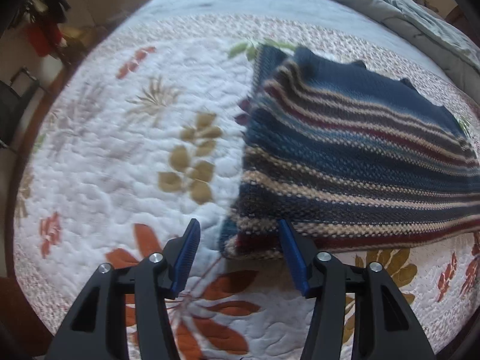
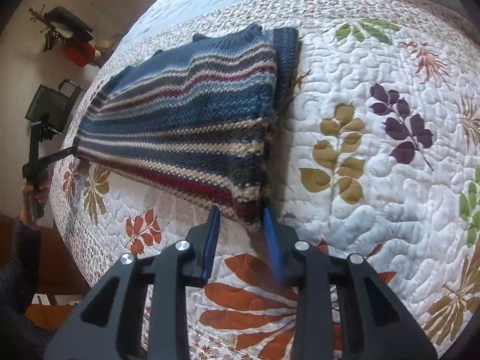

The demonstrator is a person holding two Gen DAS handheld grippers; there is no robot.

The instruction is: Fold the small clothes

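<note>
Right gripper (image 2: 241, 214) jaws apart, straddling near right corner of striped sweater (image 2: 186, 126), unclamped; left gripper (image 1: 238, 228) released at near left corner.

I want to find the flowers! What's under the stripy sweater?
The stripy sweater lies on the flowery quilt. Leaves and flowers show all around it, and a purple sprig peeks out at one edge. Whatever pattern is right beneath stays hidden.
</note>
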